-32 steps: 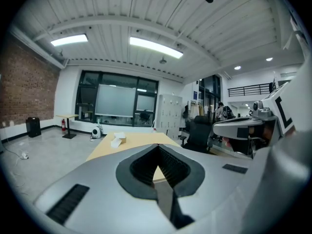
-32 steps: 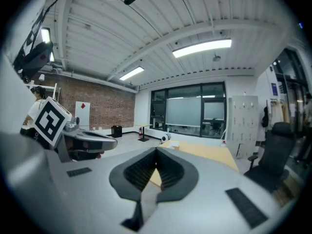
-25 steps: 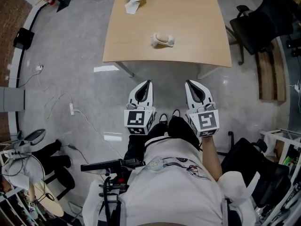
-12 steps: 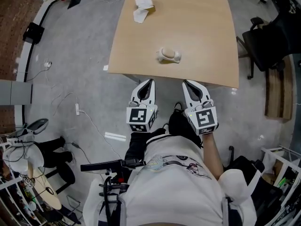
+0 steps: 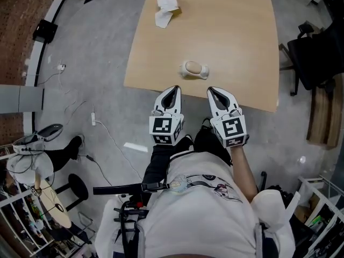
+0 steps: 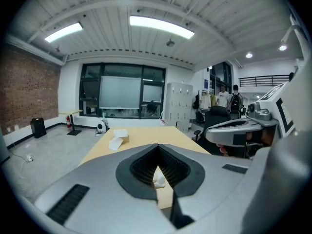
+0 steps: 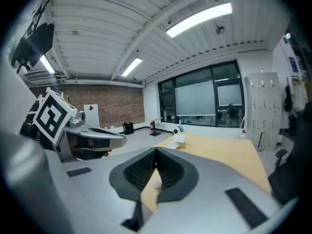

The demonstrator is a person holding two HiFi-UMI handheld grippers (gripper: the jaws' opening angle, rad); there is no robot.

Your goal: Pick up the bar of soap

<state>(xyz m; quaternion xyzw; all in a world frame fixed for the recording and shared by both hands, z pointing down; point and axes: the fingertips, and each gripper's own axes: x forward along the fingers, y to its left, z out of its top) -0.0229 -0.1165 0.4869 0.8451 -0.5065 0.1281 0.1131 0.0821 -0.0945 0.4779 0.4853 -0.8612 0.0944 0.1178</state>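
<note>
Bar of soap (image 5: 193, 69) — centre of frame, on the table (image 5: 236, 31) near its lower edge, untouched.
Left gripper (image 5: 172, 89), right gripper (image 5: 212, 90) — just below that edge, jaws closed, both empty.
Risk: closed jaws would likely shove the slippery bar instead of straddling it.

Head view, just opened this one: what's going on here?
A person at the near edge of a wooden table holds a gripper in each hand. The left gripper and right gripper are both shut and empty, side by side, pointing toward the bar of soap. The soap lies on the table just ahead of them, untouched. Some white paper sits at the far end.
</note>
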